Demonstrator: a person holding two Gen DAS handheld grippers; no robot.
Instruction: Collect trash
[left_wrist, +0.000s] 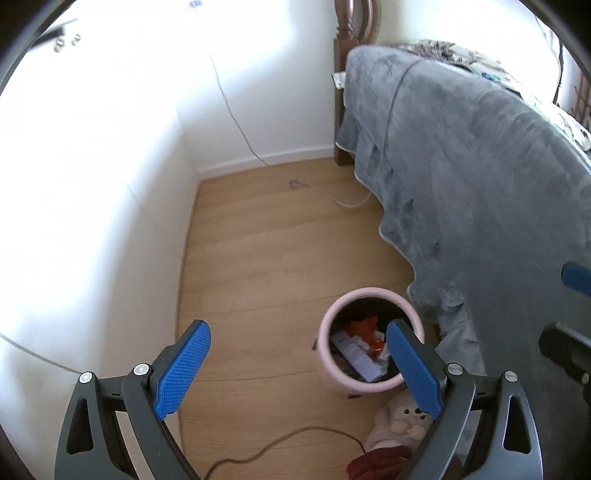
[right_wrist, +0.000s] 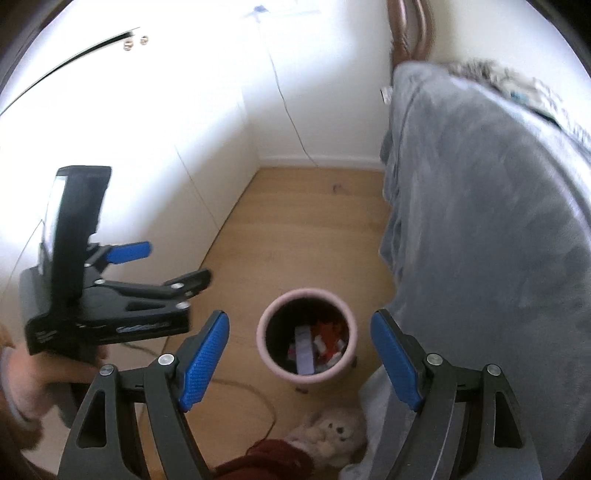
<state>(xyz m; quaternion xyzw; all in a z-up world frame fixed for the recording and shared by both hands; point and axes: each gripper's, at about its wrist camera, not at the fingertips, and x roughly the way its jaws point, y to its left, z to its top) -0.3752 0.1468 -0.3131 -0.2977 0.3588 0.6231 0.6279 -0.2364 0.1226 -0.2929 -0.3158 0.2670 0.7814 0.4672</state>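
Wooden floor (left_wrist: 280, 236) runs between a white wall and a bed draped in a grey blanket (left_wrist: 461, 177). A pink-rimmed bin (right_wrist: 260, 332) stands on the floor just beside the blanket's hanging edge and already holds trash (right_wrist: 317, 343): red and white scraps and a pale flat wrapper.

Right tongs (right_wrist: 301, 358) stand wide open and empty, hovering above the bin, whose mouth lies squarely between the two blue pads in the right wrist view. Left tongs (left_wrist: 295, 369) are likewise spread wide and empty; from them the bin sits off to the right, its rim partly behind the right-hand pad. In the right wrist view the left tongs (right_wrist: 166, 269) appear well to the left of the bin.

Judgement: the right tongs are the nearer and better aligned with the bin opening. No loose trash is visible on the floor. A plush toy (right_wrist: 332, 432) and a dark red cloth (right_wrist: 273, 461) lie near the bin's foot, with a cable (left_wrist: 295, 439) trailing across the boards; whether any counts as trash cannot be told.
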